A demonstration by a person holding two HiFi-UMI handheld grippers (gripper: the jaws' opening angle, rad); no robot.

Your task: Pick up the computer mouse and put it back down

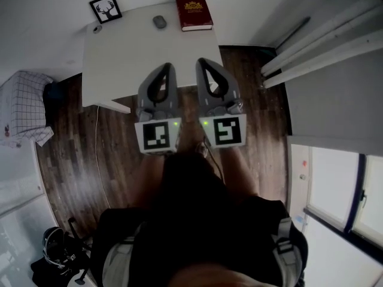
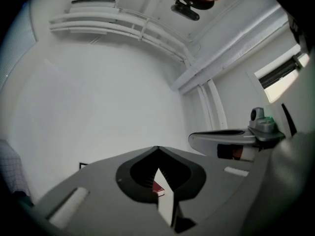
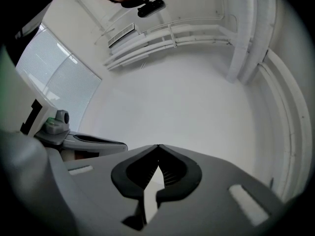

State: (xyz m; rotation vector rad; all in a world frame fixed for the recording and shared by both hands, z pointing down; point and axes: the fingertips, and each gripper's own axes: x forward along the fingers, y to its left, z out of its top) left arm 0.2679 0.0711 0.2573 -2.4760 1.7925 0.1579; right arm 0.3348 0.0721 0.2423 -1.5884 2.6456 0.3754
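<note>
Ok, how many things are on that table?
4: framed antler picture far left, small round object beside it, computer mouse mid-back, red book right of it. Near edge hidden.

**A:** What fills the lower part?

**B:** The grey left claw (image 2: 157,149), its two jaws meeting at the tips, nothing held. Through the gap behind the tips show a strip of white table (image 2: 164,200) and the corner of a red book (image 2: 158,188).

**A:** And beyond?

**B:** The right claw (image 2: 197,137) to the right, side on; a bare white wall (image 2: 98,107); white pipes (image 2: 123,21) high up; a bright window (image 2: 280,77) far right.
</note>
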